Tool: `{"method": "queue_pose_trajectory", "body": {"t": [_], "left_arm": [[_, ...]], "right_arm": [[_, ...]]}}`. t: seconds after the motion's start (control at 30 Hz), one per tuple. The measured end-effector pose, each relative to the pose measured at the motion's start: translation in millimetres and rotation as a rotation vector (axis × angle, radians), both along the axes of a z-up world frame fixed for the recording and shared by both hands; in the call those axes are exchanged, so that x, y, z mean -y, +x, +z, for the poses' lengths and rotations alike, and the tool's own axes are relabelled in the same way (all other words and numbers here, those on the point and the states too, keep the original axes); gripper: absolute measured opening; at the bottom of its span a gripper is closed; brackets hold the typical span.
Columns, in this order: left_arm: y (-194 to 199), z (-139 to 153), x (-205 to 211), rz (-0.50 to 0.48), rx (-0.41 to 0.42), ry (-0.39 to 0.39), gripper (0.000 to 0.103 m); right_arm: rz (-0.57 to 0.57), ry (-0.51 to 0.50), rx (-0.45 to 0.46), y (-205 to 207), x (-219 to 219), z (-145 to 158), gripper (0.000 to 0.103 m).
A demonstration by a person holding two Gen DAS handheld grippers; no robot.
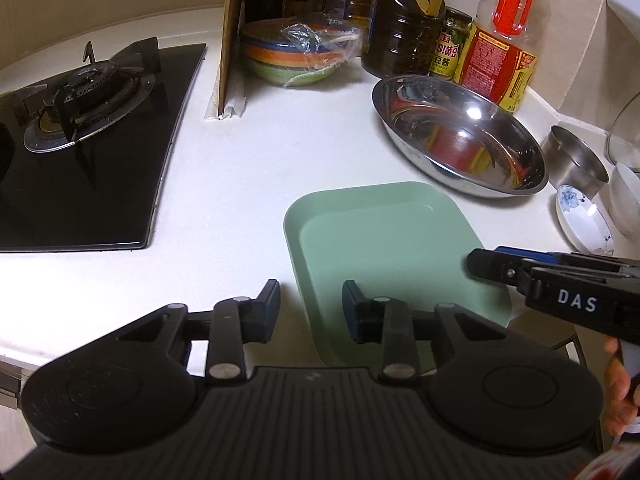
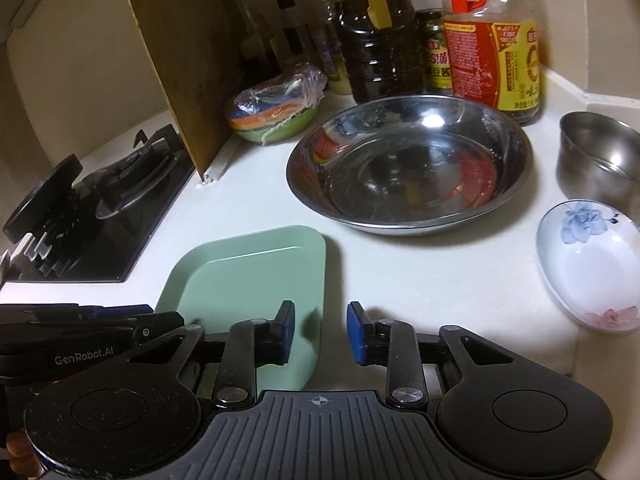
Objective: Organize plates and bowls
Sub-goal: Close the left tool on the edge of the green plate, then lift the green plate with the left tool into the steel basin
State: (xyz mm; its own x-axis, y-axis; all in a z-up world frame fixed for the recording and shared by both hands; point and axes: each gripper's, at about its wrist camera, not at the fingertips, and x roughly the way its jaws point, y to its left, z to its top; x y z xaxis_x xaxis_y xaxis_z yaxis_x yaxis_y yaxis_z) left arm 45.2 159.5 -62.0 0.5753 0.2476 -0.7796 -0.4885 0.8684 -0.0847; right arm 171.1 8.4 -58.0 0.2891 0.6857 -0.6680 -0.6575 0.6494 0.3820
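Left wrist view: left gripper [image 1: 311, 310] part open, jaws straddle left rim of pale green rectangular plastic tray [image 1: 384, 248], pads not touching; tray long axis runs away from claw.
Right wrist view: right gripper [image 2: 321, 332] part open, straddles tray [image 2: 248, 276] right rim, nothing gripped; round steel basin [image 2: 408, 168] well ahead.

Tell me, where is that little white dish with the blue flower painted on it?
The flowered dish sits on the white counter at the right edge of both views, just in front of the small steel cup and right of the big steel bowl.
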Motion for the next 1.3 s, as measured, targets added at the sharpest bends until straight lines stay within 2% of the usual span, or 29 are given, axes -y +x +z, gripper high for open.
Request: {"method": "queue_pose_trajectory", "body": {"t": [0.17,0.33,0.53,0.83,1.07,1.3], "left_arm": [[1.4,-1.2,0.8,-0.005,-0.001,0.001,0.016],[0.3,-0.7,-0.1,-0.003,-0.004,0.012,0.011],[-6.2,5.5,1.9,-0.003,0.004,0.029,0.008],[-7.5,34.9,8.1,-0.025,0.067,0.071,0.008],[29.7,47.9,13.5,-0.11,0.121,0.082,0.008],[83.1,48.4,15.0,-0.209,0.146,0.092,0.008]], "right_arm": [[0.008,0.008,-0.01,1.2,-4.0,-2.3,0.015],[0.007,0.003,-0.004,0.4,-4.6,-3.1,0.005],[0.012,0.021,0.003,-3.2,-1.2,1.2,0.004],[-0.01,0.078,0.038,-6.7,10.2,27.7,0.004],[-0.103,0.096,0.071,14.9,25.5,44.5,0.004],[-0.213,0.079,0.085,50.8,32.9,46.5,0.004]]}}
